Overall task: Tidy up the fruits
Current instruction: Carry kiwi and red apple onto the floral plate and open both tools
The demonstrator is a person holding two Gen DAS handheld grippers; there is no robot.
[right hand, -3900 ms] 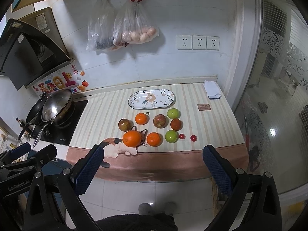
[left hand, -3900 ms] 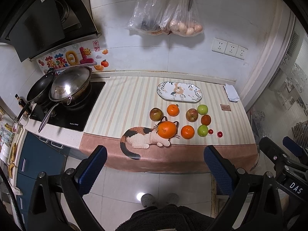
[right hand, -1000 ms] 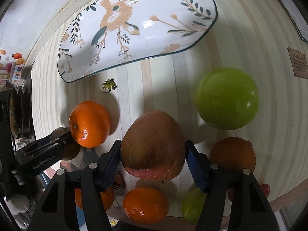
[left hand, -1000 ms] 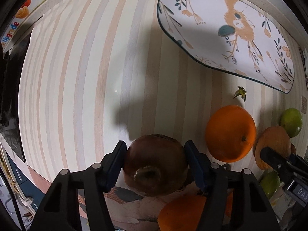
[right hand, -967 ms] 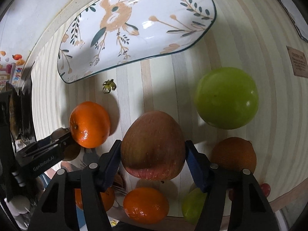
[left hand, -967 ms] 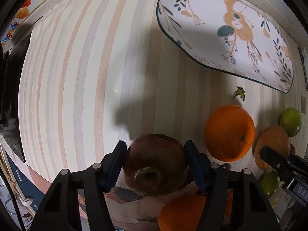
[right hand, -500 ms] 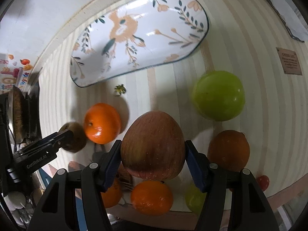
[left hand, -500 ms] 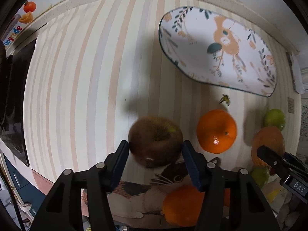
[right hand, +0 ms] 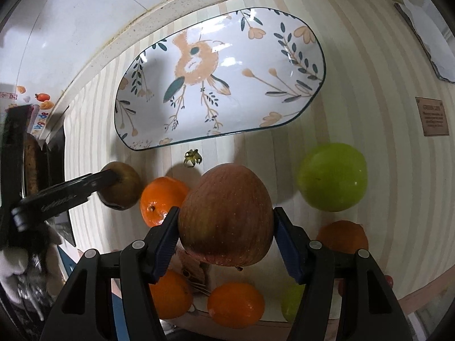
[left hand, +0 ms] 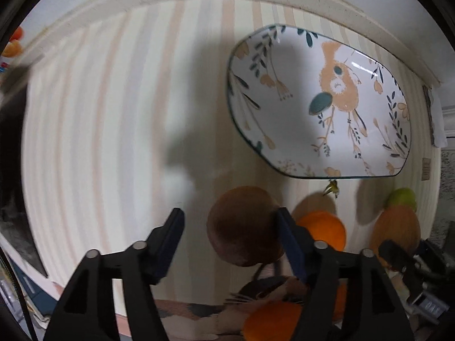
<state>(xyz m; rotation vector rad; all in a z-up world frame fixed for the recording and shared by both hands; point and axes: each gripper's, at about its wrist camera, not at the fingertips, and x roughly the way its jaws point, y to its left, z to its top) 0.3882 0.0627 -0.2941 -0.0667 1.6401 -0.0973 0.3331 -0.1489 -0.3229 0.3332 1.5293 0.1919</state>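
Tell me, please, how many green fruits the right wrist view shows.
2: a large green fruit right of the held apple; a smaller green fruit below, partly hidden.

Fruit count on the striped counter

Four oranges (right hand: 164, 202), two red-brown apples (right hand: 226, 218), two green apples (right hand: 332, 176), one darker orange fruit (right hand: 342, 237), one small red fruit (right hand: 389, 280) at four o'clock, one flowered plate (right hand: 310, 48).

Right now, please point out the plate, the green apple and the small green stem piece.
plate (right hand: 159, 65): right wrist view, bare white area inside the rim.
green apple (right hand: 332, 176): right wrist view, middle of its skin.
small green stem piece (right hand: 192, 158): right wrist view, its centre.
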